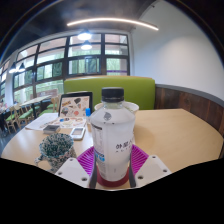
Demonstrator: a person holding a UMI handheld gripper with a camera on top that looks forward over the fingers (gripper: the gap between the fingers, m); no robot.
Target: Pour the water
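So from where I'm sitting, the tool (112,172) is clenched on the water bottle (113,138), both pink pads (134,160) hugging its lower sides. The bottle stands upright right between the fingers, black cap (112,97) on, white label with some printing I can't read. It fills most of my forward view, so whatever is straight behind it is hidden. I can't tell if its base is resting on the surface (175,135) or lifted a bit.

Just ahead and left of the tool there's a small potted plant (56,148) with tiny speckled leaves, near the bottle but not touching it. Beyond that, further left, a propped-up picture frame or screen (75,105) and some flat papers and small stuff (62,124) lying next to it, too small to make out. To the right of the tool the wooden surface is bare.

Past the surface there's a green bench back (140,92), big windows (55,65) off to the left, and a long ceiling light (112,21) overhead. The tool looks level, pointing straight forward across the surface. The hand holding it isn't in view.
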